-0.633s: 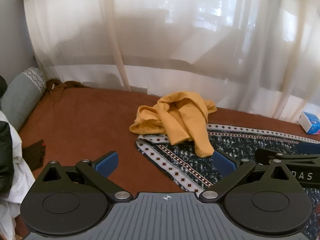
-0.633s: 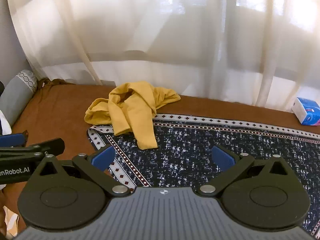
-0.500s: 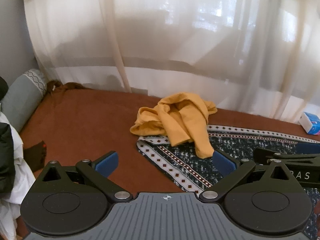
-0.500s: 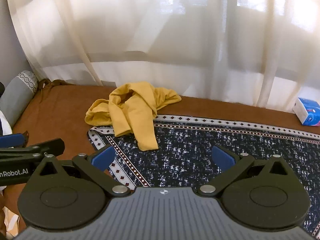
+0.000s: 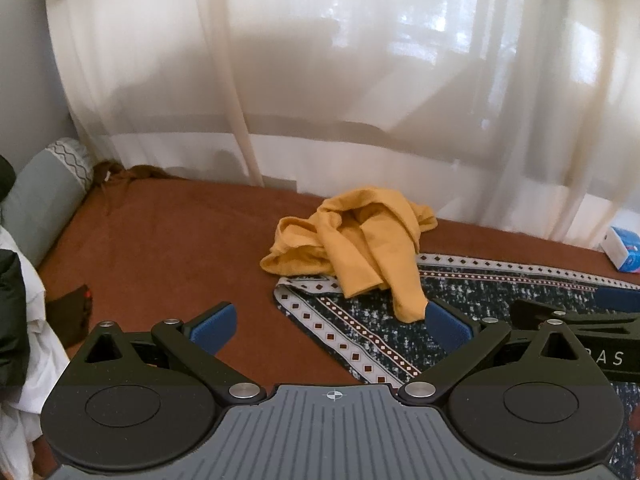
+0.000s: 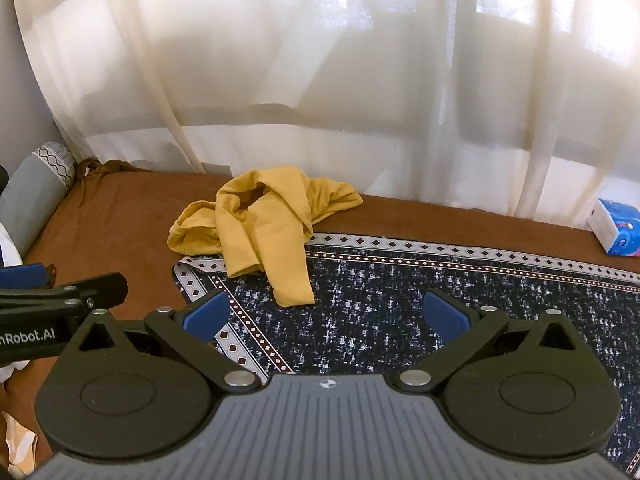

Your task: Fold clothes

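Your left gripper (image 5: pixel 330 326) and right gripper (image 6: pixel 326 314) gape empty; the yellow shirt (image 6: pixel 262 222) lies crumpled at 11 o'clock.

Sheer white curtains (image 6: pixel 320 92) hang across a bright window, daylight diffusing through the full width of the far side. A brown carpeted surface (image 5: pixel 168 248) runs up to the curtain hem, with a dark blue speckled rug with a diamond-patterned border (image 6: pixel 460 300) laid over it. A grey cylindrical bolster cushion (image 5: pixel 44 204) lies against the pale wall at left.
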`<state>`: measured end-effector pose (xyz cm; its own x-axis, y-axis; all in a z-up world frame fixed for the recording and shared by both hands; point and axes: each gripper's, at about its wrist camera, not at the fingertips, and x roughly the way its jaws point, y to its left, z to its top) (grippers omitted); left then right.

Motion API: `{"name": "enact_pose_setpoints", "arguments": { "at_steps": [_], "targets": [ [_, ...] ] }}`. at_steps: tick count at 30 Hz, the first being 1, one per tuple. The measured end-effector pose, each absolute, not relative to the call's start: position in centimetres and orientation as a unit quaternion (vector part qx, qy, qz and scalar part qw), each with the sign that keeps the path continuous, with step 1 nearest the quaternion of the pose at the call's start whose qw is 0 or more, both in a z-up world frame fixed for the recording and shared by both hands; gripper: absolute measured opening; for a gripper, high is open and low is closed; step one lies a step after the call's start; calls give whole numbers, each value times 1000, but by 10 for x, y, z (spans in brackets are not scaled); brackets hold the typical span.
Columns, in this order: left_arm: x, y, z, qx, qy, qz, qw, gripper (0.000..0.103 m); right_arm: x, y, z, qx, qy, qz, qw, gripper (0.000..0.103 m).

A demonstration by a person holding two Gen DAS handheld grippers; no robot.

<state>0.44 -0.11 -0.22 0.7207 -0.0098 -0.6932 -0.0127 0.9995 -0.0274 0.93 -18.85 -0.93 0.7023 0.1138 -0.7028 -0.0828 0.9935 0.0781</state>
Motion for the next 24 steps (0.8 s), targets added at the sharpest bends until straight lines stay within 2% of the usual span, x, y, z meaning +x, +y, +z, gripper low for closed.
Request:
{"name": "enact_pose_setpoints", "arguments": {
  "at_steps": [24],
  "targets": [
    [18,1,-5,-22,381,-4,924,103,17,-189,-15,17,385,48,922,103]
  ]
}}
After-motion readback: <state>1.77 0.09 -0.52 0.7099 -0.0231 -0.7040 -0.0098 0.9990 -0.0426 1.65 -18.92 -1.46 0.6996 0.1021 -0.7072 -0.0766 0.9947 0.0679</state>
